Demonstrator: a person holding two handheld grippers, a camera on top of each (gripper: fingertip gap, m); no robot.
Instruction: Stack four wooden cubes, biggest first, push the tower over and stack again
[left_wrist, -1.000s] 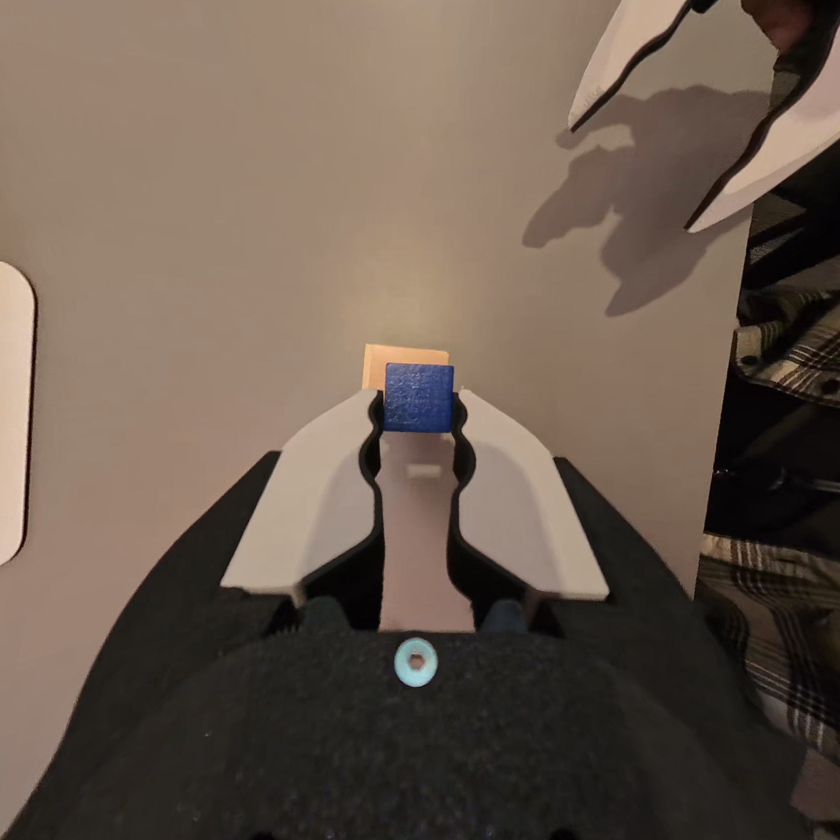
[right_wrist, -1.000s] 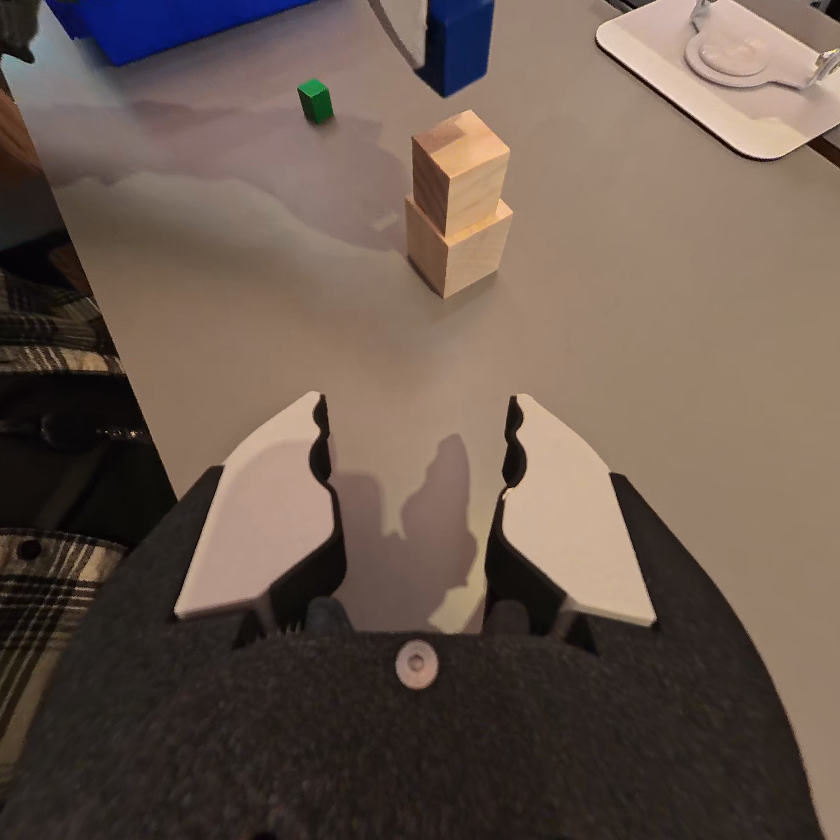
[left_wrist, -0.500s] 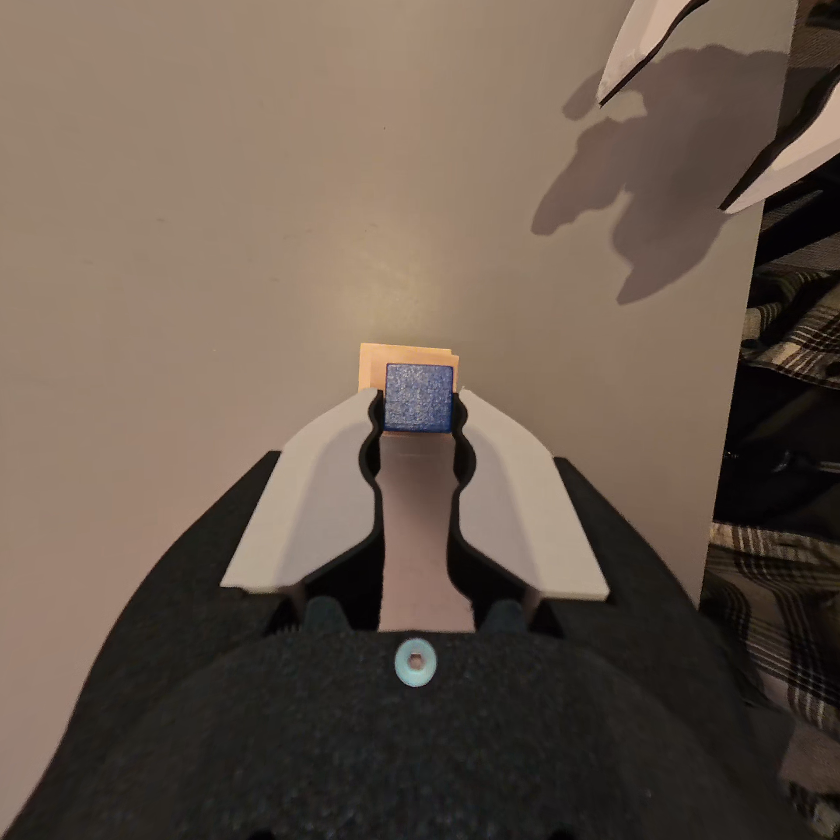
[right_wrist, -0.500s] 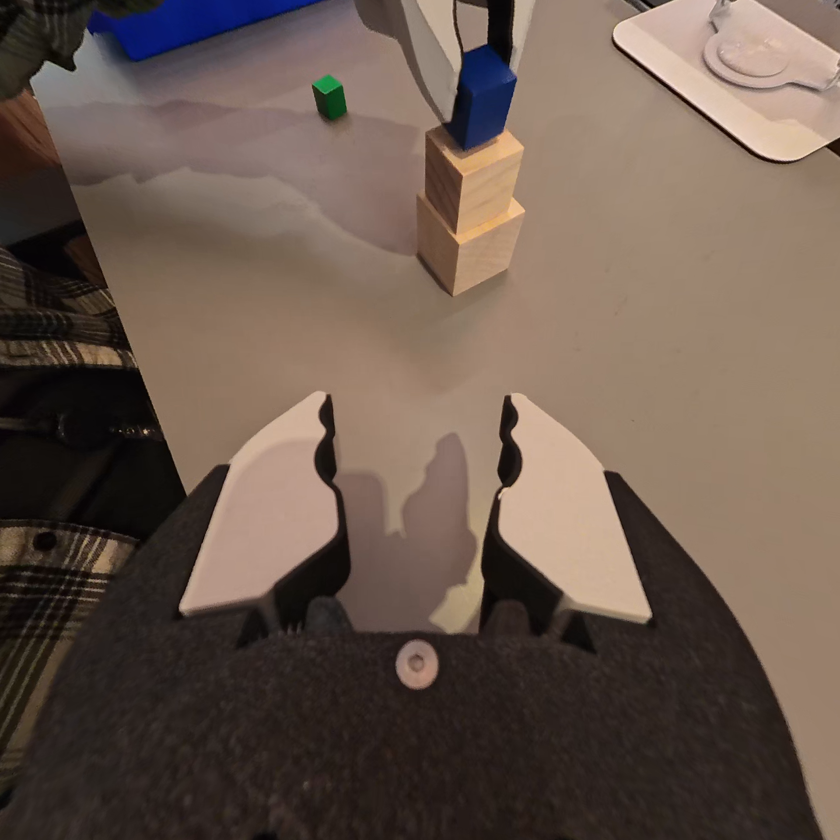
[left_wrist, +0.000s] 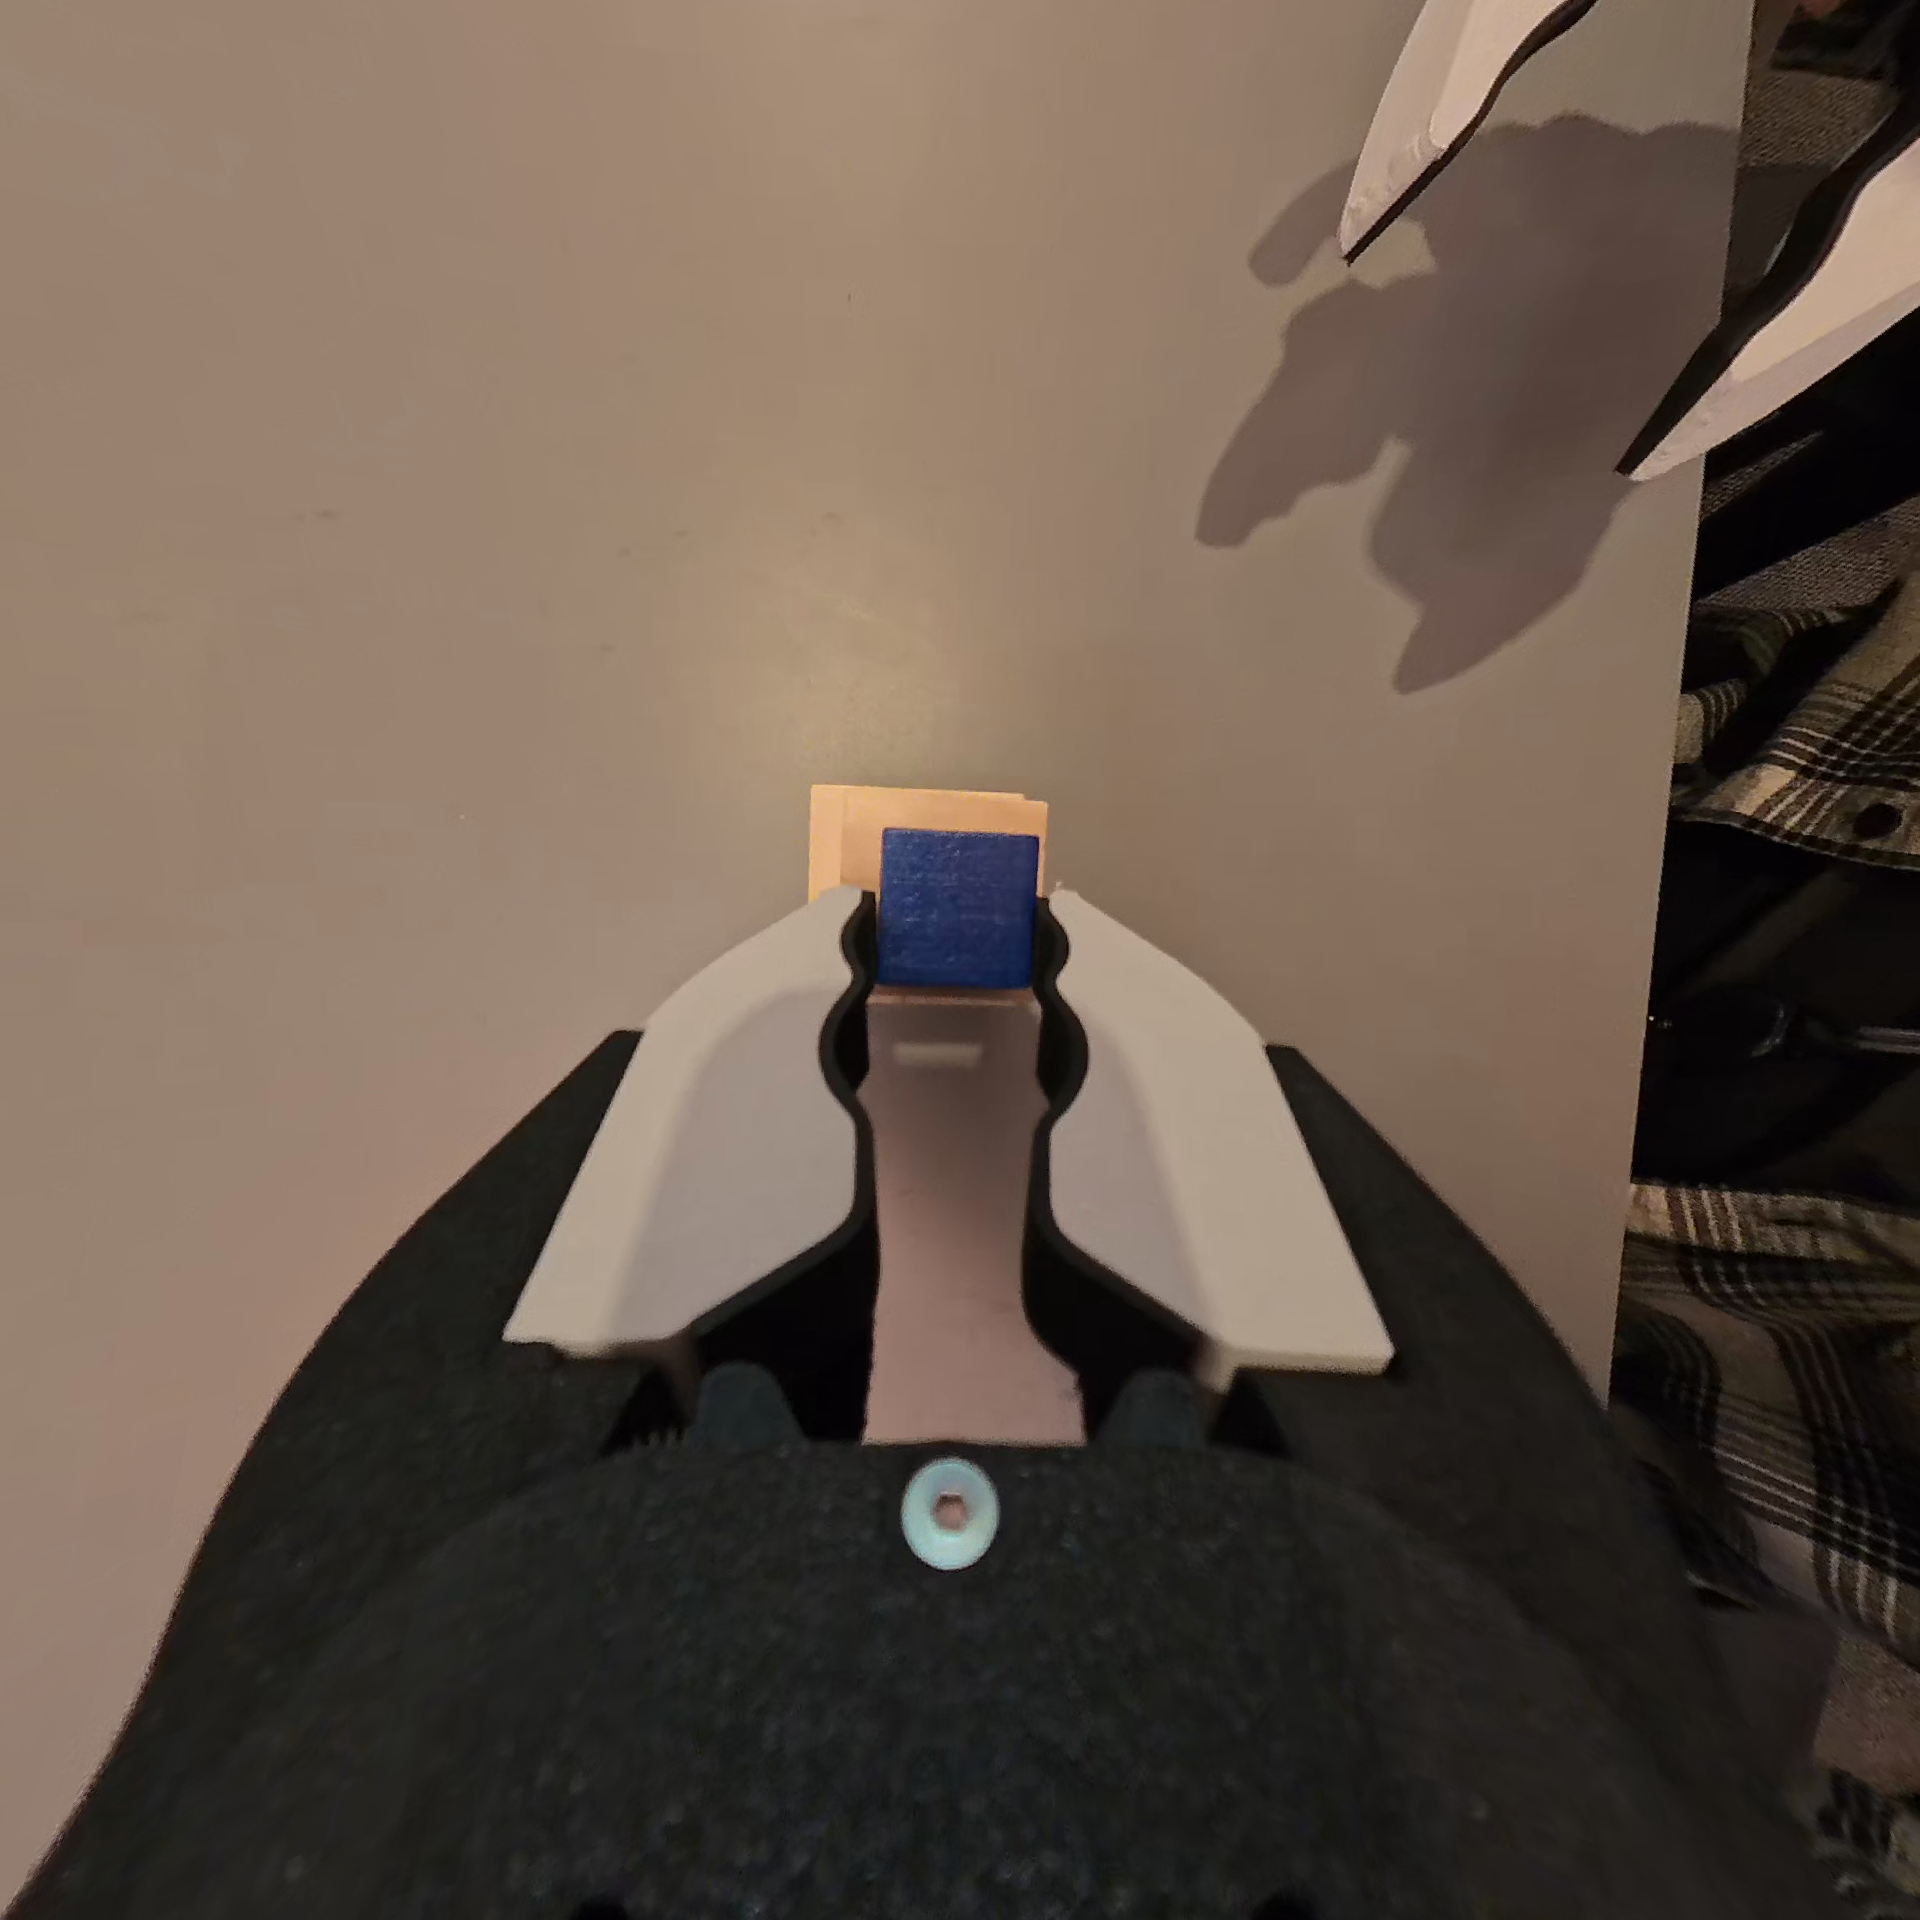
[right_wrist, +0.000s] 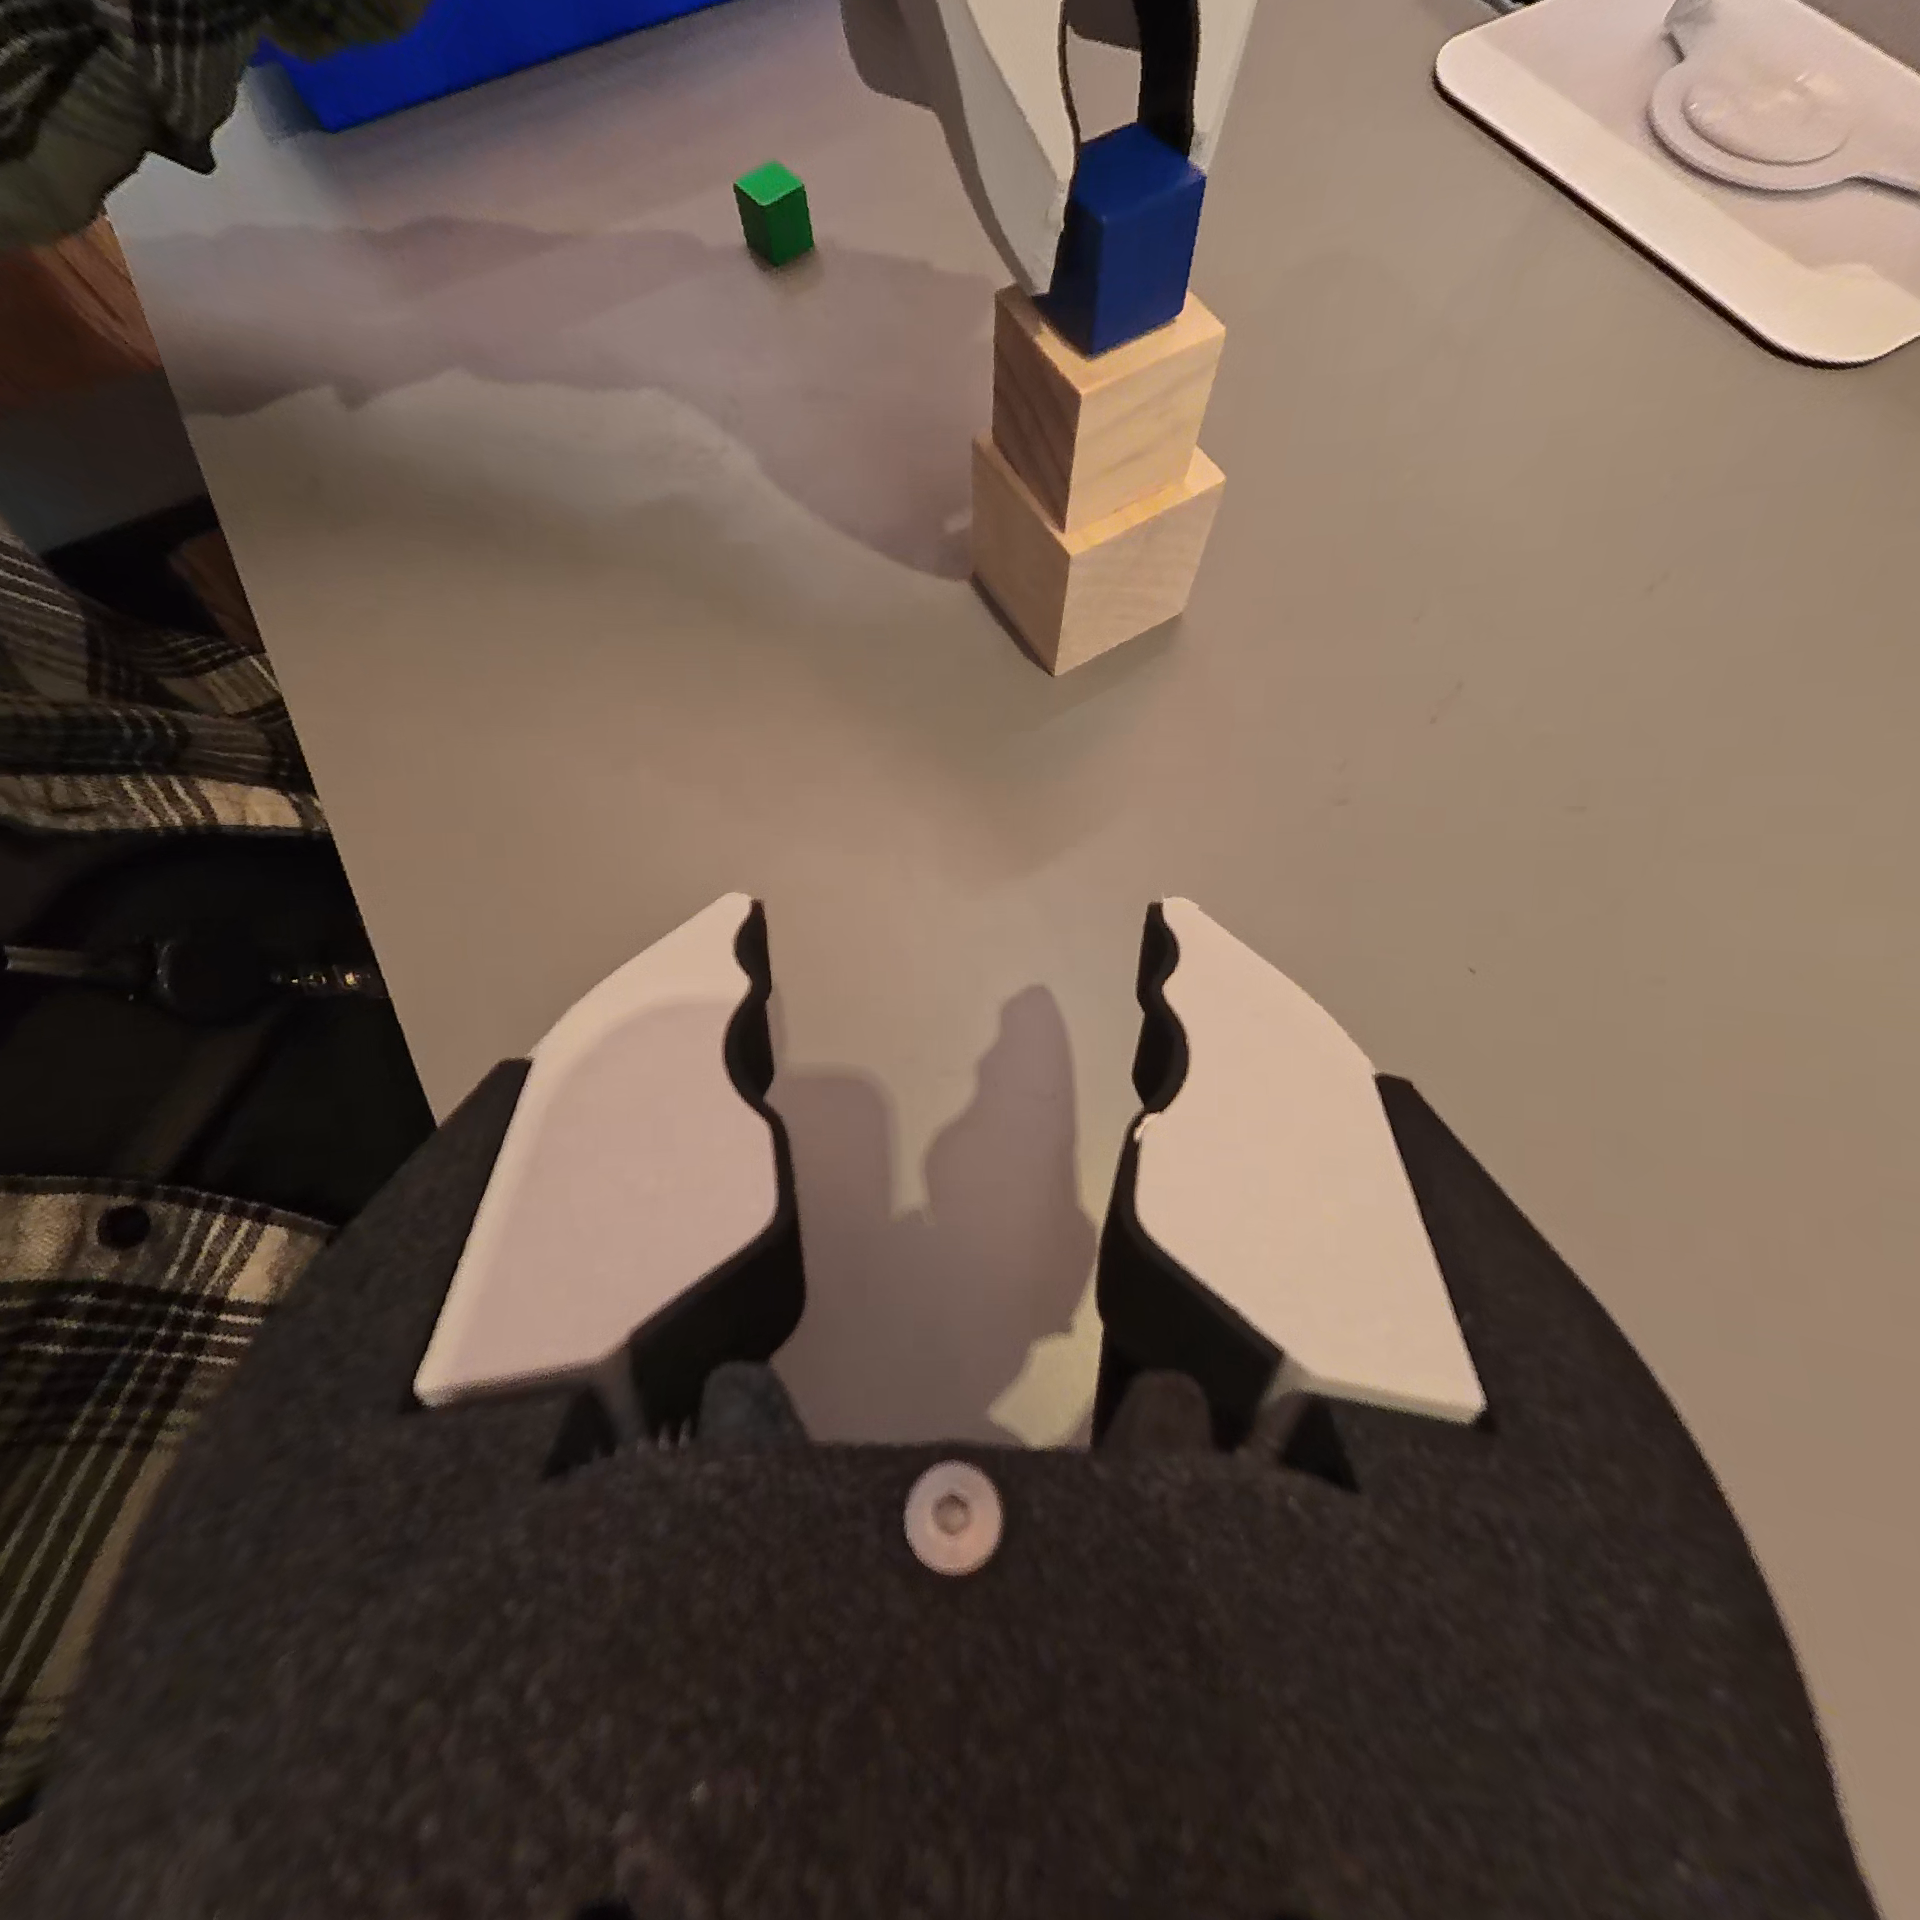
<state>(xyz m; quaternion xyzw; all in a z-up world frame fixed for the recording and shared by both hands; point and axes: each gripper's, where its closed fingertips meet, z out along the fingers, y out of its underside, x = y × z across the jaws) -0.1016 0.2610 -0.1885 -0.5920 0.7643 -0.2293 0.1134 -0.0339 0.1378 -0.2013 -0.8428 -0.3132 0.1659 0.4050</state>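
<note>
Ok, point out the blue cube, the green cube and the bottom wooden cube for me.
blue cube (right_wrist: 1127, 249), right wrist view, its near face.
green cube (right_wrist: 774, 213), right wrist view, its front face.
bottom wooden cube (right_wrist: 1101, 571), right wrist view, its near corner.

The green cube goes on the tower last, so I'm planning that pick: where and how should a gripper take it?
Grip the green cube across two opposite upright faces, coming straight down from above. It stands alone on the table, well apart from the tower, so both sides look free. The open right gripper seems the likelier one to use.
</note>
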